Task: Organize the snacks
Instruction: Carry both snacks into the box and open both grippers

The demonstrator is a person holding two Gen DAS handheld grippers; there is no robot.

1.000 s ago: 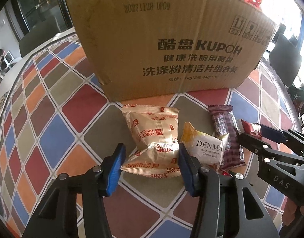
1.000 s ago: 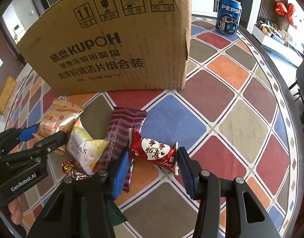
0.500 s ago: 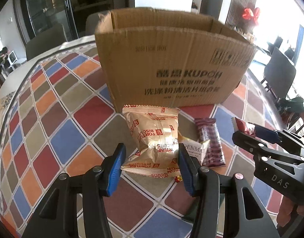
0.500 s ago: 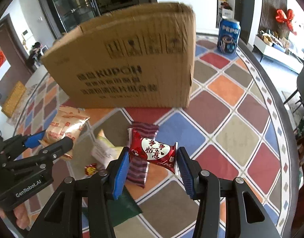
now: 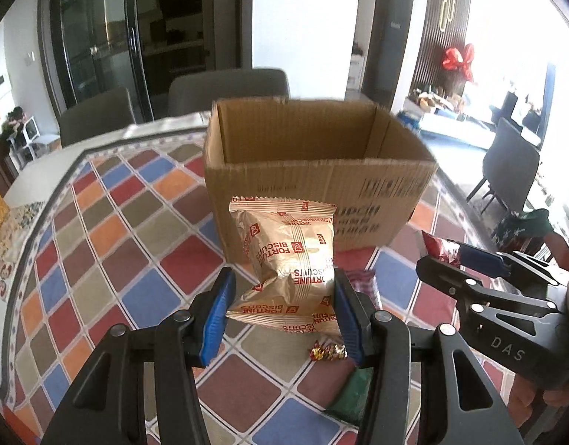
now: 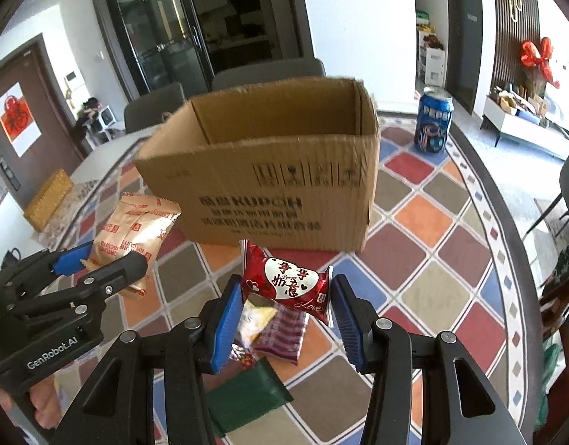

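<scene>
My left gripper point(image 5: 282, 307) is shut on a gold Fortune Biscuits packet point(image 5: 288, 263) and holds it above the table, in front of the open cardboard box point(image 5: 314, 170). My right gripper point(image 6: 284, 315) is shut on a red heart-print snack packet point(image 6: 288, 282), also lifted, in front of the box point(image 6: 269, 185). The left gripper point(image 6: 99, 263) with the gold packet point(image 6: 136, 230) shows in the right wrist view; the right gripper point(image 5: 447, 256) with the red packet point(image 5: 438, 248) shows in the left wrist view.
On the patterned tablecloth point(image 6: 425, 252) below lie a white Denmas packet point(image 6: 256, 319), a maroon striped packet point(image 6: 284, 333), a small foil candy point(image 5: 327, 352) and a dark green packet point(image 6: 247, 396). A Pepsi can point(image 6: 433, 120) stands right of the box. Chairs point(image 5: 229, 89) stand behind the table.
Both grippers have risen with their packets, so the box's open top and inside now show. The remaining snacks stay on the table below.
</scene>
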